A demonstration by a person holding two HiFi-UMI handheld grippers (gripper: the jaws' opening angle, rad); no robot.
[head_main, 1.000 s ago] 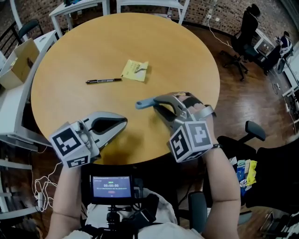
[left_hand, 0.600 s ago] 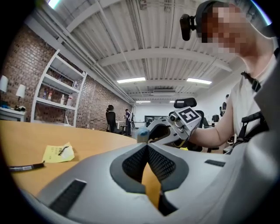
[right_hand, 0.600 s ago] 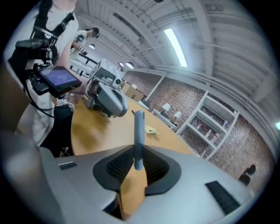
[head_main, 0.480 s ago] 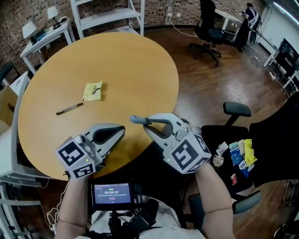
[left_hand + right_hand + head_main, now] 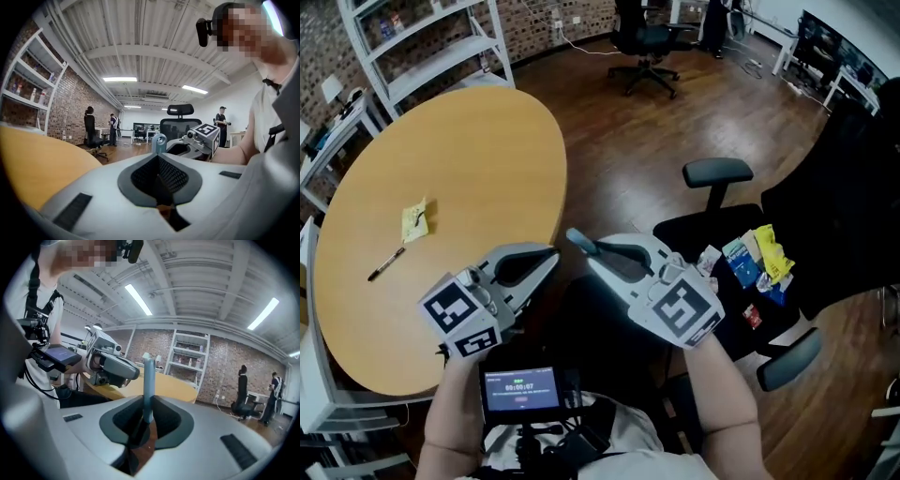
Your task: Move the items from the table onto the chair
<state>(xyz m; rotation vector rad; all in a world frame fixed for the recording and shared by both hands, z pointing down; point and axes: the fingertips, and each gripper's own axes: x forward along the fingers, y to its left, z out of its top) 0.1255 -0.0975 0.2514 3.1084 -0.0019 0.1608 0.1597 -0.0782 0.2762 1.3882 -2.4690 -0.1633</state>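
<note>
Head view: left gripper [image 5: 544,264] fingers closed together, empty, held over the edge of the round wooden bench [image 5: 469,169]; right gripper [image 5: 596,257] fingers clamped on a slim light-blue item [image 5: 579,241], held off the bench, between it and the black chair [image 5: 686,232]; yellow note [image 5: 414,220] and pen [image 5: 386,263] lie near each other on the bench; colourful packets [image 5: 753,258] lie on the chair seat; left gripper view: fingers meet, nothing between them, light-blue item's tip with a round hole just beyond, chair behind; right gripper view: fingers pinch the light-blue item's lower end, it stands upright out of them, left gripper and bench beyond.
</note>
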